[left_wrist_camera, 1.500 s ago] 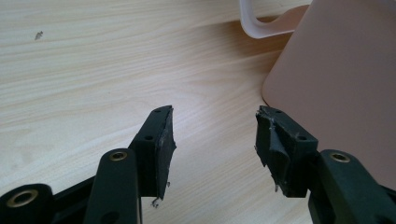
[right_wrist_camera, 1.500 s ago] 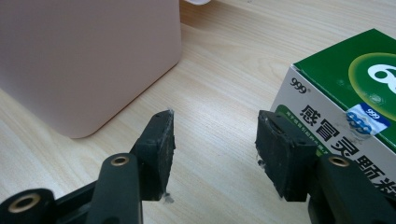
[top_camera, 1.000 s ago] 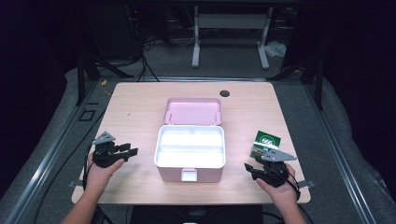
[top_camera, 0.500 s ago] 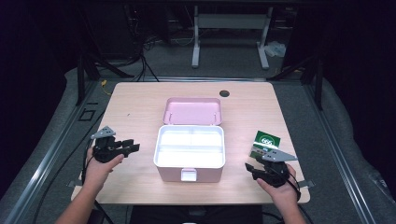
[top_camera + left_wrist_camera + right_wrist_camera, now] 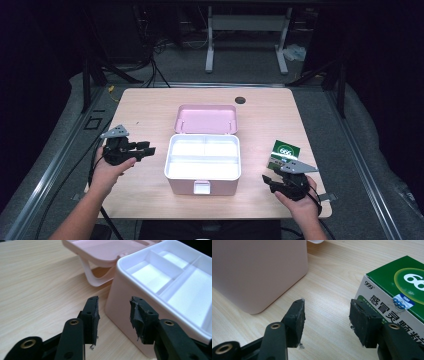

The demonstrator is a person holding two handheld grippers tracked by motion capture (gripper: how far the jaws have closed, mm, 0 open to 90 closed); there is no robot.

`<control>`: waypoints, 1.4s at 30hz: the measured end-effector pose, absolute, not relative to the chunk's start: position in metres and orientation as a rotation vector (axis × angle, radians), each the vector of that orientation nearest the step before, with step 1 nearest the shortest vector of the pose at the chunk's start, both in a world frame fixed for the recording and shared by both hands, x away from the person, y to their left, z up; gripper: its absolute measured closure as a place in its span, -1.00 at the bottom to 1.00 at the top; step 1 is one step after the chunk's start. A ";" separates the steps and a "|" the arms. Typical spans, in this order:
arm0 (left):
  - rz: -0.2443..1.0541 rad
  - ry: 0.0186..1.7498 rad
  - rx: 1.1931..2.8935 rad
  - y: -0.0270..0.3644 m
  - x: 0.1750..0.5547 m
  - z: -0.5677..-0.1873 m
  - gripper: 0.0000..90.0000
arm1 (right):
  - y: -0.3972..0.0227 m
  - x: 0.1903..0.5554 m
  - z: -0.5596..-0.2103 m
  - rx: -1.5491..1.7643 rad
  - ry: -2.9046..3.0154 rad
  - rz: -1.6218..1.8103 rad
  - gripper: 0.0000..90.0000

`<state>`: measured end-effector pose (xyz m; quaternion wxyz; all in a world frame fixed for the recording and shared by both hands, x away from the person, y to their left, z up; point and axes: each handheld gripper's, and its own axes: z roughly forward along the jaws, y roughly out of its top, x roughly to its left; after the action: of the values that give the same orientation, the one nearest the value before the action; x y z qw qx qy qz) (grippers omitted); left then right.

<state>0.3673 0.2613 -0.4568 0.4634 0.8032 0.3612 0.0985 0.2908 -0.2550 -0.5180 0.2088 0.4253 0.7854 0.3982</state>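
A pink box (image 5: 202,186) with a white divided tray stands open at mid-table, its lid (image 5: 206,119) laid back behind it. My left gripper (image 5: 148,149) hovers left of the box and points at it. Its jaws are open with nothing between them and have just been closing a little. In the left gripper view the gripper (image 5: 113,303) faces the box's near corner (image 5: 120,305). A green and white medicine carton (image 5: 284,152) lies to the right. My right gripper (image 5: 269,179) is open just in front of it. In the right gripper view its right pad (image 5: 362,320) is beside the carton (image 5: 402,287).
The wooden table (image 5: 150,110) has a dark round hole (image 5: 240,100) near its far edge. The pink box wall (image 5: 257,270) stands to the left of my right gripper. Cables and a metal stand (image 5: 245,30) lie on the dark floor beyond the table.
My left gripper has risen off the table and its jaws have narrowed slightly. The right gripper, the carton and the pink box have stayed put.
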 end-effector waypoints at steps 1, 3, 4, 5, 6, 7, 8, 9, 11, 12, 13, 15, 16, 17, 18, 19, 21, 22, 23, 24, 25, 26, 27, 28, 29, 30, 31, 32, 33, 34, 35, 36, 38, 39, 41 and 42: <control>0.236 0.872 1.990 0.259 0.368 -0.454 0.32 | -0.255 0.291 -0.518 1.182 2.187 1.107 0.02; 0.238 0.851 2.010 0.256 0.370 -0.449 0.33 | -0.255 0.291 -0.518 1.183 2.188 1.106 0.02; 0.234 0.831 2.033 0.252 0.372 -0.445 0.36 | -0.255 0.291 -0.518 1.180 2.187 1.105 0.02; 0.220 0.817 2.049 0.250 0.373 -0.442 0.39 | -0.255 0.291 -0.518 1.179 2.187 1.105 0.02; 0.211 0.805 2.054 0.247 0.374 -0.439 0.39 | -0.255 0.291 -0.518 1.177 2.189 1.105 0.02; 0.213 0.792 2.069 0.245 0.375 -0.436 0.40 | -0.255 0.291 -0.518 1.177 2.190 1.104 0.02; 0.212 0.785 2.084 0.242 0.375 -0.433 0.40 | -0.255 0.291 -0.518 1.177 2.190 1.104 0.02; 0.212 0.785 2.084 0.242 0.375 -0.433 0.42 | -0.255 0.291 -0.518 1.178 2.190 1.104 0.02; 0.199 0.747 2.115 0.235 0.379 -0.426 0.43 | -0.255 0.291 -0.519 1.179 2.190 1.104 0.02; 0.199 0.747 2.115 0.235 0.379 -0.426 0.43 | -0.255 0.291 -0.519 1.179 2.190 1.104 0.02; 0.194 0.736 2.126 0.232 0.381 -0.424 0.43 | -0.255 0.291 -0.518 1.178 2.190 1.104 0.01; 0.190 0.721 2.141 0.227 0.382 -0.421 0.44 | -0.255 0.291 -0.518 1.177 2.192 1.105 0.01; 0.190 0.707 2.144 0.225 0.383 -0.420 0.45 | -0.255 0.291 -0.518 1.173 2.192 1.105 0.01; 0.189 0.700 2.157 0.223 0.383 -0.419 0.45 | -0.255 0.291 -0.518 1.173 2.192 1.105 0.01; 0.184 0.692 2.164 0.220 0.384 -0.418 0.46 | -0.255 0.291 -0.518 1.174 2.192 1.104 0.01; 0.179 0.678 2.177 0.215 0.385 -0.417 0.47 | -0.255 0.291 -0.518 1.176 2.192 1.104 0.01; 0.169 0.663 2.192 0.210 0.387 -0.416 0.47 | -0.255 0.291 -0.518 1.176 2.193 1.106 0.01; 0.161 0.653 2.192 0.207 0.388 -0.416 0.48 | -0.255 0.291 -0.518 1.174 2.193 1.105 0.01; 0.157 0.637 2.208 0.204 0.388 -0.415 0.50 | -0.255 0.291 -0.518 1.173 2.194 1.106 0.01; 0.148 0.627 2.218 0.201 0.389 -0.414 0.51 | -0.255 0.291 -0.518 1.172 2.195 1.106 0.01; 0.143 0.610 2.234 0.198 0.390 -0.413 0.52 | -0.255 0.291 -0.518 1.172 2.195 1.106 0.01; 0.135 0.591 2.251 0.195 0.391 -0.412 0.54 | -0.255 0.291 -0.518 1.172 2.196 1.106 0.01; 0.135 0.591 2.251 0.195 0.391 -0.412 0.54 | -0.255 0.291 -0.518 1.173 2.196 1.105 0.01; 0.120 0.555 2.287 0.188 0.393 -0.410 0.55 | -0.255 0.291 -0.519 1.172 2.197 1.105 0.01; 0.112 0.538 2.307 0.185 0.394 -0.409 0.56 | -0.255 0.291 -0.519 1.172 2.197 1.105 0.01; 0.104 0.523 2.321 0.181 0.395 -0.408 0.57 | -0.255 0.292 -0.519 1.171 2.195 1.109 0.01; 0.097 0.516 2.334 0.178 0.396 -0.407 0.58 | -0.255 0.291 -0.519 1.172 2.200 1.103 0.01; 0.093 0.500 2.348 0.174 0.397 -0.407 0.58 | -0.254 0.292 -0.519 1.168 2.200 1.107 0.01; 0.089 0.479 2.374 0.171 0.398 -0.405 0.58 | -0.254 0.292 -0.519 1.165 2.201 1.107 0.01; 0.089 0.465 2.392 0.168 0.399 -0.404 0.58 | -0.254 0.292 -0.519 1.162 2.202 1.106 0.01; 0.083 0.453 2.404 0.164 0.400 -0.403 0.59 | -0.254 0.292 -0.519 1.162 2.203 1.106 0.01; 0.081 0.440 2.420 0.160 0.401 -0.402 0.60 | -0.254 0.292 -0.519 1.163 2.203 1.108 0.01; 0.065 0.420 2.451 0.153 0.403 -0.399 0.60 | -0.254 0.292 -0.519 1.160 2.199 1.116 0.01; 0.064 0.407 2.466 0.150 0.403 -0.398 0.61 | -0.254 0.292 -0.519 1.163 2.203 1.105 0.01; 0.059 0.387 2.501 0.144 0.404 -0.397 0.62 | -0.254 0.291 -0.518 1.161 2.206 1.099 0.01; 0.056 0.375 2.511 0.141 0.404 -0.397 0.63 | -0.254 0.291 -0.518 1.162 2.205 1.101 0.01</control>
<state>0.4043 0.1414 -0.3973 0.2965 0.9443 0.1412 0.0212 0.2913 -0.2542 -0.5183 0.2069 0.4172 0.7918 0.3952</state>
